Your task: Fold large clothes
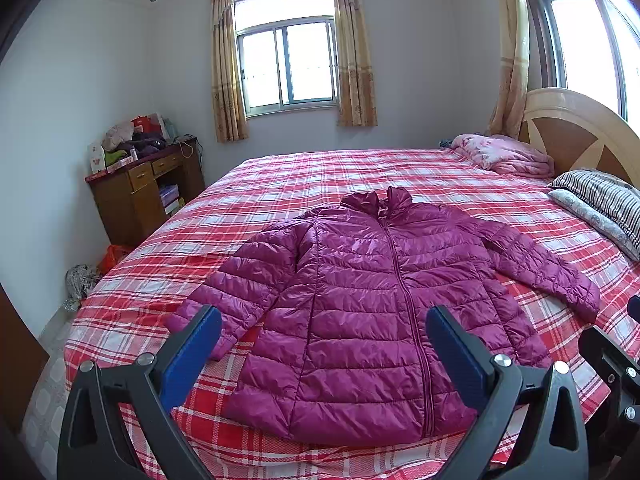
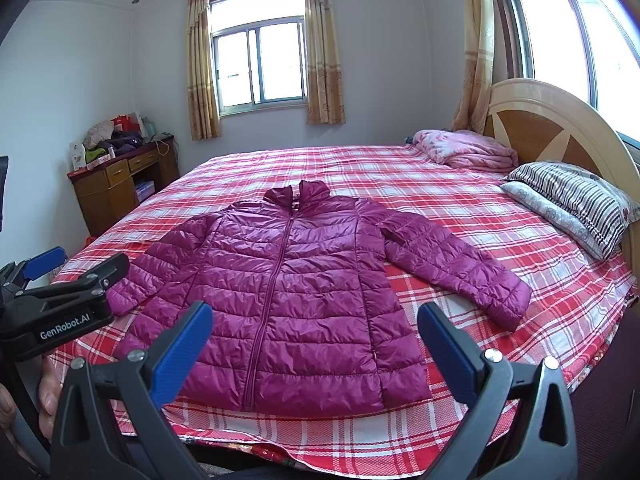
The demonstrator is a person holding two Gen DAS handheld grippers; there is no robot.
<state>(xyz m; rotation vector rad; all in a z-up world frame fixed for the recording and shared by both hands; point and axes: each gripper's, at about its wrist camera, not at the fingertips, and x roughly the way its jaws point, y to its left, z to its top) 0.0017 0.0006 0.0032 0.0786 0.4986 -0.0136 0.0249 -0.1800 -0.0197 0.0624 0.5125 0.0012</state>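
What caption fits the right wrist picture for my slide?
Purple puffer jacket spread flat on the plaid bed, open right tool above its hem.

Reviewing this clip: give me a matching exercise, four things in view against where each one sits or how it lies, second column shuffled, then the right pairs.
Things:
1. magenta puffer jacket
2. pink quilt
3. striped pillow
4. wooden desk

Places or states:
A. bundled up at the far corner of the bed, beside the headboard
B. against the left wall, piled with clutter
C. spread flat, zipped, sleeves out
D. at the bed's right edge, on top of a grey patterned pillow

Pairs: 1-C, 2-A, 3-D, 4-B
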